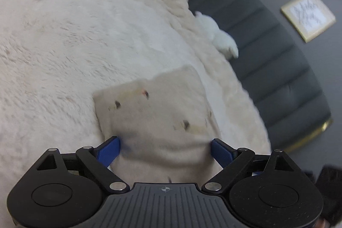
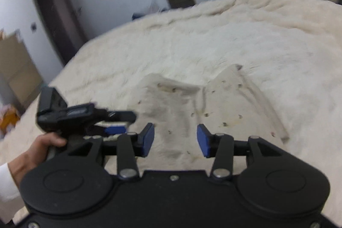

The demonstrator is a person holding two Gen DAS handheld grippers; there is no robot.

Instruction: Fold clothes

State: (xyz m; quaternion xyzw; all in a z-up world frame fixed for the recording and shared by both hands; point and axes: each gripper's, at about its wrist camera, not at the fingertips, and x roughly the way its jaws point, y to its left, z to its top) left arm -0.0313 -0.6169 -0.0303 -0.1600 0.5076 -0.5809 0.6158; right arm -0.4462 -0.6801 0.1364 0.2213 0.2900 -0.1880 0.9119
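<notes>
left wrist view: the left gripper (image 1: pixel 165 147) hangs low over a beige garment (image 1: pixel 158 119) with small dark print marks, lying on a cream fluffy bedspread (image 1: pixel 64 35). its blue jaws stand wide apart, one at each side of the cloth's near edge, and nothing is pinched between them. the garment lies as a compact, roughly square shape, apparently part-folded. far right, a dark padded headboard (image 1: pixel 267 52), a white plush item (image 1: pixel 218 33) at the bed's edge and a framed picture (image 1: pixel 307 16) on the wall

right wrist view: the right gripper (image 2: pixel 175 140) is poised above the same garment (image 2: pixel 192 108), jaws parted and gripping nothing; two raised humps with a crease between them show the cloth is not yet flat. to the left, a hand (image 2: pixel 42 146) in a white sleeve holds the left gripper (image 2: pixel 115 128) near the garment's left edge. judgement: both claws are placed for a fresh hold ahead of the next fold
</notes>
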